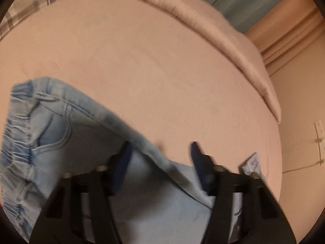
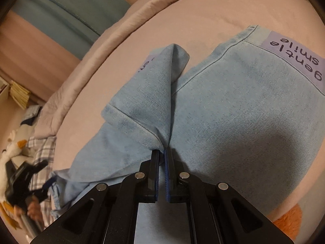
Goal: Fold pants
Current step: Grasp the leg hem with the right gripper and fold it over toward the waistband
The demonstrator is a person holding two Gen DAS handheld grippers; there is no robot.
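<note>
Light blue denim pants lie on a pink bed. In the left wrist view their elastic waistband end [image 1: 30, 126] is at the lower left. My left gripper [image 1: 160, 152] is open, its jaws astride a raised fold edge of the pants, not closed on it. In the right wrist view the pant legs [image 2: 233, 111] spread ahead, with a lilac "gentle smile" label [image 2: 294, 61] at one hem. My right gripper [image 2: 161, 152] is shut on a pinched hem of the nearer leg, which stands up as a ridge. The left gripper also shows in the right wrist view [image 2: 38, 181], at the far left.
The pink bedspread [image 1: 142, 61] has a rolled quilt edge [image 1: 223, 40] on its far side. A plaid cloth [image 1: 34, 2] lies at the top left corner. A blue headboard or wall panel [image 2: 67, 10], a soft toy [image 2: 12, 148] and an orange fluffy thing [image 2: 290, 217] sit at the edges.
</note>
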